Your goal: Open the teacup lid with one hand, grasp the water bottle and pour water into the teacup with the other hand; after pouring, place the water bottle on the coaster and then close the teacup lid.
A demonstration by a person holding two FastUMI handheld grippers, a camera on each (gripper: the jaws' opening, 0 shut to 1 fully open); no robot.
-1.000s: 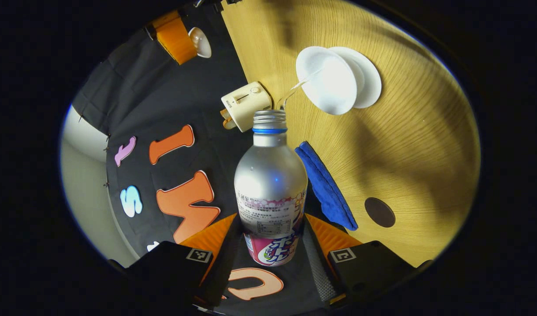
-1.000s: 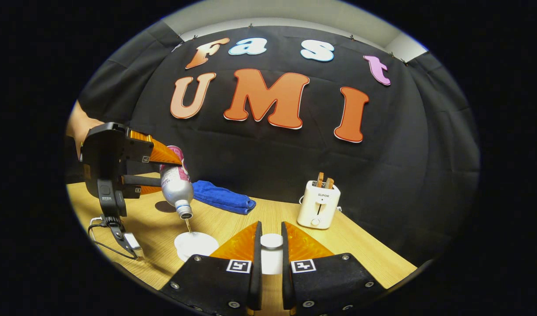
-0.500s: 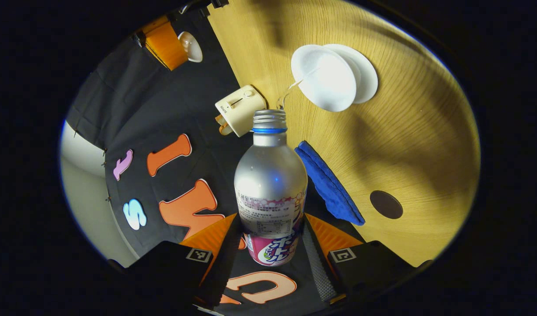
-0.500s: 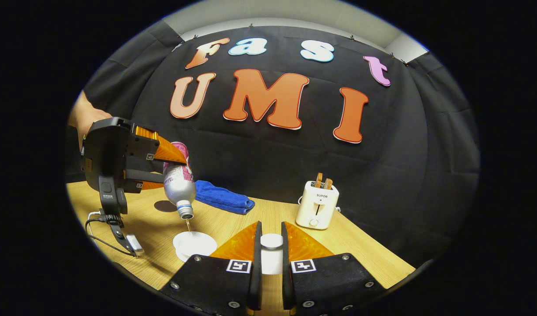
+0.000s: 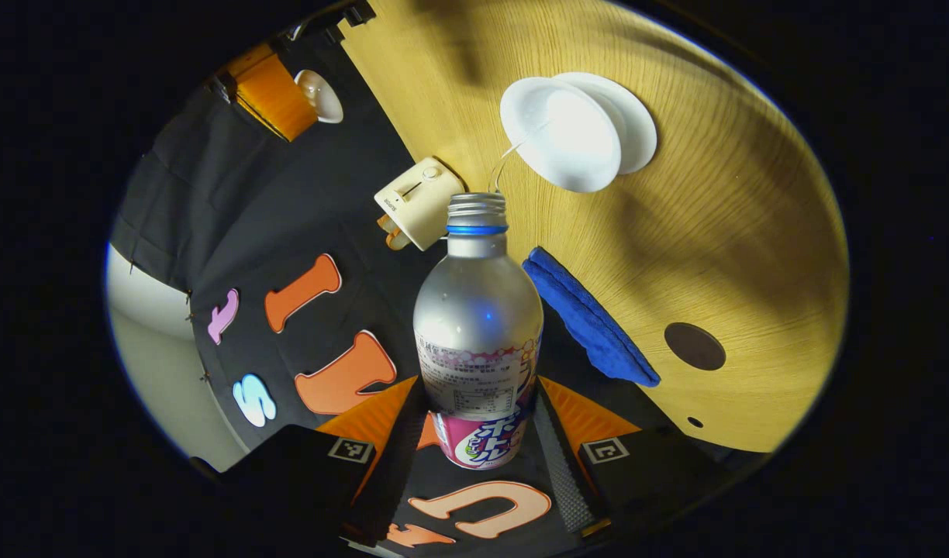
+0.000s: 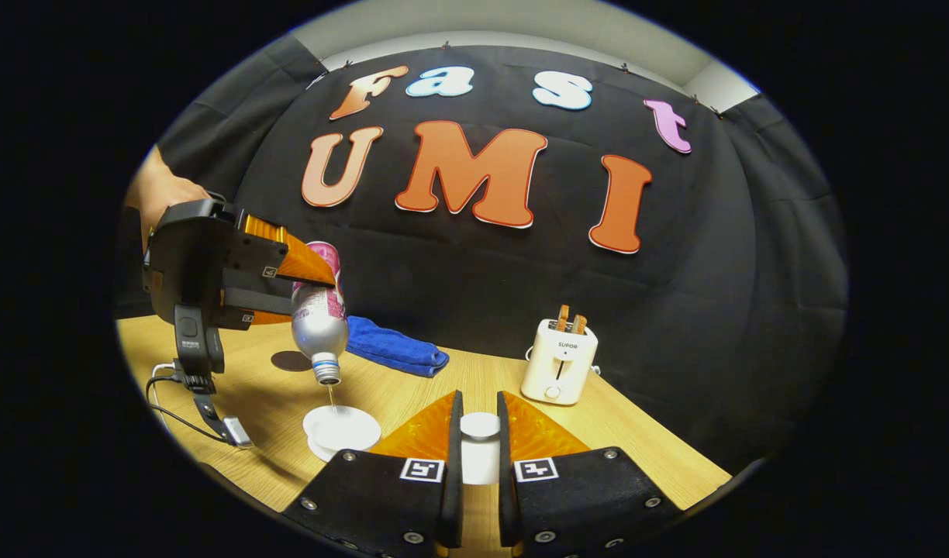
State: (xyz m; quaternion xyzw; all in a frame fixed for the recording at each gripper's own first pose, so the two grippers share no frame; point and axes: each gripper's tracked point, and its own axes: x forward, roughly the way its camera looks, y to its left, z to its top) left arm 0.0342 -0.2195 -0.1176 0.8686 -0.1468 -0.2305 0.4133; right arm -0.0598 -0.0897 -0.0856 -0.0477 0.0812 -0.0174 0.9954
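Left tool (image 6: 308,291) clamped on bottle (image 5: 478,310) at its lower body, both fingers pressing the label. Bottle tipped neck-down above the cup (image 6: 341,428); thin stream runs from mouth into cup. Cup sits on bench (image 5: 722,232), lid off. Right tool (image 6: 475,442) closed on lid (image 6: 480,426), held above bench, just right of cup. Coaster (image 5: 695,346) bare, on bench beside blue cloth (image 5: 591,322), apart from bottle. Toaster (image 6: 560,362) further right, near back wall. A hand (image 6: 160,194) grips left tool.
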